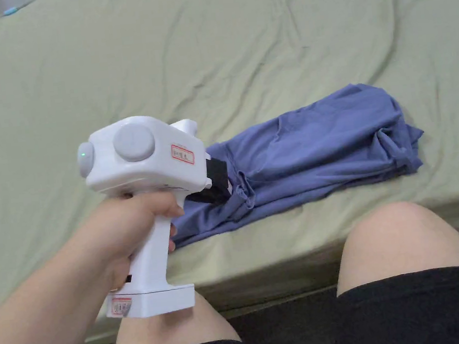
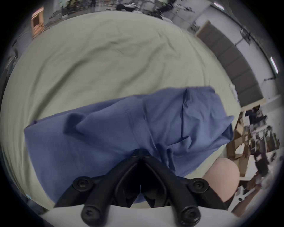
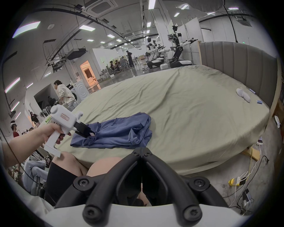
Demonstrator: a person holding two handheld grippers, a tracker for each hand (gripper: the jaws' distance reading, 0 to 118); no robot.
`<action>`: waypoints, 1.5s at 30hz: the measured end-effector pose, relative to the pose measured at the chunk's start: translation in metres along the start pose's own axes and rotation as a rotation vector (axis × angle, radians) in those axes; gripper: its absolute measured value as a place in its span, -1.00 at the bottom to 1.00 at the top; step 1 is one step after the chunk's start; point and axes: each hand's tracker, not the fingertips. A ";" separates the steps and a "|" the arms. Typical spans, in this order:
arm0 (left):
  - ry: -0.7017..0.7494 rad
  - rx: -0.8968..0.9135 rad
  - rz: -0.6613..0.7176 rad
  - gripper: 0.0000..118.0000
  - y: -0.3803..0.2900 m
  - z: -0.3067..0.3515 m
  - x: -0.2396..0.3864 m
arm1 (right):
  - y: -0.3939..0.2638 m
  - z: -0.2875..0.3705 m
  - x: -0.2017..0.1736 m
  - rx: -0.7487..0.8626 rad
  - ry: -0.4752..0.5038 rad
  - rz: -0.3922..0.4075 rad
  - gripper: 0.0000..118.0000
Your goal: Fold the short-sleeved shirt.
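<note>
A blue short-sleeved shirt (image 1: 321,147) lies folded lengthwise into a long strip near the front edge of the bed, rumpled at its right end. My left gripper (image 1: 229,189), a white hand-held unit, has its black jaws shut on bunched fabric at the strip's left end. In the left gripper view the left gripper (image 2: 140,153) has its tips together against the shirt (image 2: 138,122). In the right gripper view the left gripper (image 3: 91,134) pinches the shirt (image 3: 123,132). My right gripper (image 3: 142,152) hangs shut and empty above the person's knee, short of the bed edge.
A green sheet (image 1: 163,60) covers the wide bed. The person's bare knees (image 1: 404,235) press against its front edge. Near the grey headboard (image 3: 238,61) lie a white sock (image 3: 243,94) and a small blue item (image 3: 259,106). Cables (image 3: 239,181) run over the floor at right.
</note>
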 end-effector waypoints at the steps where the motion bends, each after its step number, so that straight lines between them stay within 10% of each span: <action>1: 0.001 0.028 -0.005 -1.00 0.003 0.003 0.005 | 0.001 0.003 -0.001 0.006 -0.012 0.001 -0.96; 6: -0.408 0.092 0.099 -1.00 -0.004 0.059 -0.015 | -0.001 0.005 -0.005 0.009 -0.022 -0.013 -0.96; 14: -0.548 0.279 0.230 -0.94 -0.069 0.111 -0.180 | 0.001 -0.029 -0.041 -0.070 0.016 0.036 -0.96; 15: -0.598 0.269 0.329 -0.54 -0.078 0.101 -0.205 | 0.005 -0.035 -0.048 -0.083 0.020 0.049 -0.96; 16: -0.651 0.278 0.389 0.48 -0.086 0.090 -0.224 | 0.007 -0.040 -0.054 -0.090 0.022 0.062 -0.96; 17: -0.686 0.289 0.423 0.99 -0.096 0.075 -0.240 | 0.010 -0.045 -0.063 -0.091 0.020 0.080 -0.96; 18: -0.732 0.315 0.438 1.00 -0.101 0.063 -0.254 | 0.011 -0.046 -0.066 -0.091 0.016 0.094 -0.96; 27: -0.875 0.266 0.315 0.98 -0.082 -0.009 -0.233 | 0.033 -0.058 -0.111 -0.102 0.007 0.176 -0.96; 28: -0.903 0.257 0.289 0.60 -0.077 -0.015 -0.223 | 0.034 -0.060 -0.112 -0.106 0.000 0.176 -0.96; 30: -0.762 0.224 0.276 -0.76 -0.069 -0.017 -0.217 | 0.036 -0.062 -0.113 -0.112 -0.004 0.169 -0.96; 39: -0.791 0.258 0.348 -0.76 -0.104 0.028 -0.248 | 0.037 -0.051 -0.125 -0.099 0.003 0.199 -0.96; 45: -0.451 0.252 0.358 -0.76 -0.127 0.097 -0.302 | 0.031 -0.050 -0.121 -0.069 0.083 0.178 -0.96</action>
